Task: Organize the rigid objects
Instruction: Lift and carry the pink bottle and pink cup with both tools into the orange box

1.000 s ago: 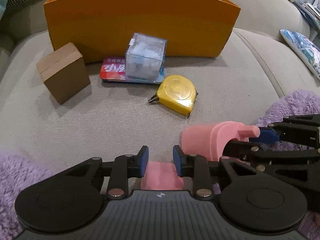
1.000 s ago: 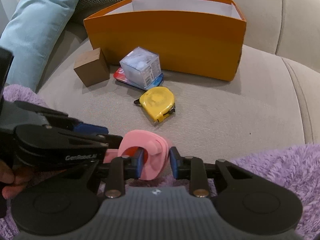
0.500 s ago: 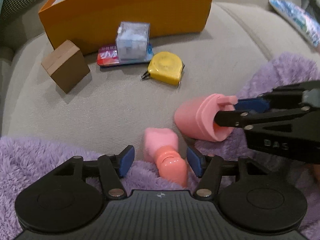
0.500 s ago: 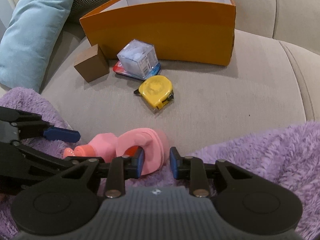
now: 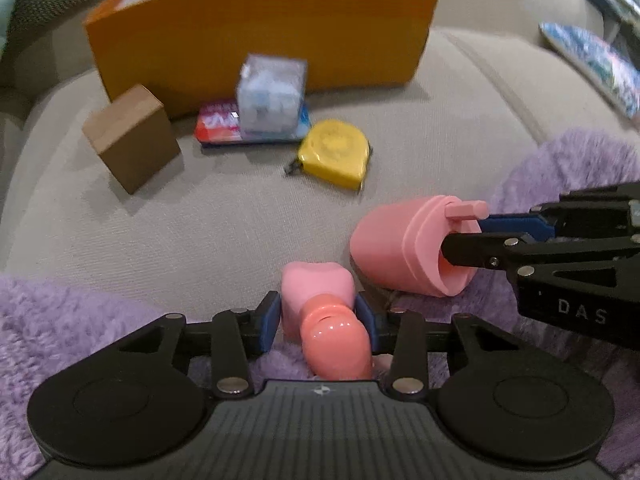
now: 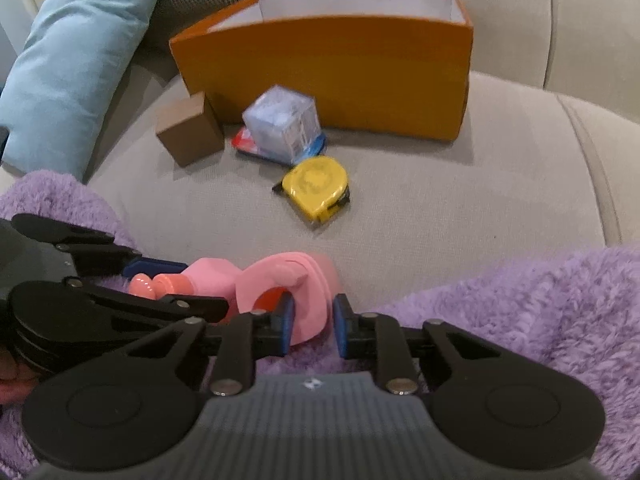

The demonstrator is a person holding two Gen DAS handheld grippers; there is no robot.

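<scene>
My left gripper [image 5: 317,320] is shut on a small pink bottle [image 5: 320,300] with a glossy coral cap; the bottle also shows in the right wrist view [image 6: 200,282]. My right gripper [image 6: 311,324] is shut on the rim of a pink cup-shaped cap [image 6: 288,288], also seen in the left wrist view [image 5: 404,250], just right of the bottle. An orange box [image 5: 256,36] with a white inside stands open at the back of the sofa seat. A yellow tape measure [image 5: 334,154], a clear cube [image 5: 272,98] on a flat red-blue tin [image 5: 216,124], and a brown cardboard cube [image 5: 132,142] lie in front of it.
A purple fluffy blanket [image 6: 520,304] covers the seat's near edge on both sides. A light blue pillow [image 6: 76,56] leans at the left and a patterned cushion [image 5: 592,60] lies at the right. The beige seat cushion [image 6: 440,200] spreads between the blanket and the box.
My left gripper opened, moved back, then closed on the pink bottle. My right gripper kept its hold on the pink cap, which came apart from the bottle.
</scene>
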